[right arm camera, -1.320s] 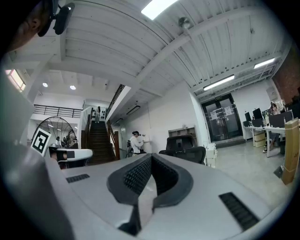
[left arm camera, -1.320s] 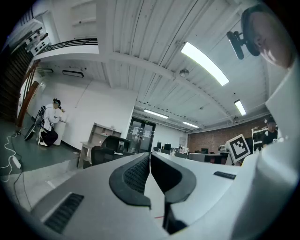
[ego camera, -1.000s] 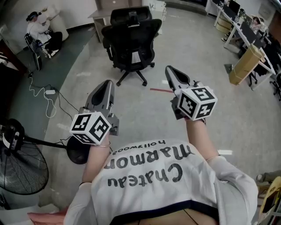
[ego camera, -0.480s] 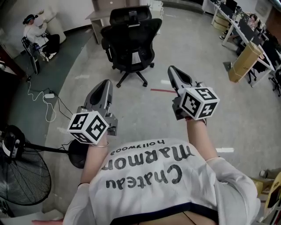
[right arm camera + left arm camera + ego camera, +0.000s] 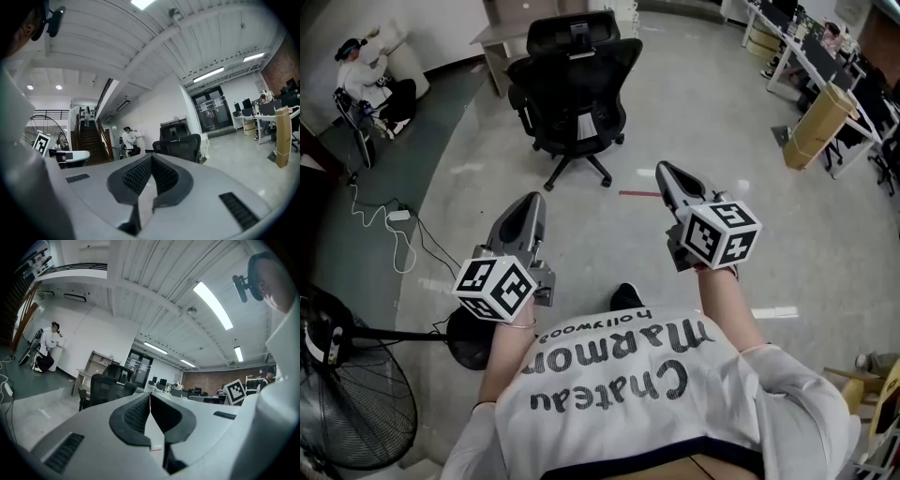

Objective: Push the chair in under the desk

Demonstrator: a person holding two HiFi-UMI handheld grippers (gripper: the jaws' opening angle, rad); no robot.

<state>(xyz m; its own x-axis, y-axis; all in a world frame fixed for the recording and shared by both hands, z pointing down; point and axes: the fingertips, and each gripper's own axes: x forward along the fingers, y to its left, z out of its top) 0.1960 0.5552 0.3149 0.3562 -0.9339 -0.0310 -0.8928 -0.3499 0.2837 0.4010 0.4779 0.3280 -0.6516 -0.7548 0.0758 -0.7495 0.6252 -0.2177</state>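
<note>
On grey concrete floor [image 5: 722, 141]: black mesh office chair [image 5: 572, 84] on castors, short red tape strip [image 5: 637, 194] nr it, white power strip [image 5: 398, 216] w/ cable at left.

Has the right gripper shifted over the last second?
Yes. The right gripper has come lower in the head view, its shut tongs now closer to the red floor tape.

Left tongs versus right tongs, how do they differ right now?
The left tongs sit lower in the head view, nearer the person; the right tongs reach further toward the chair. The left tongs' tip shows over bare floor, the right tongs' tip beside a red floor mark. Both are shut, empty and short of the chair.
</note>
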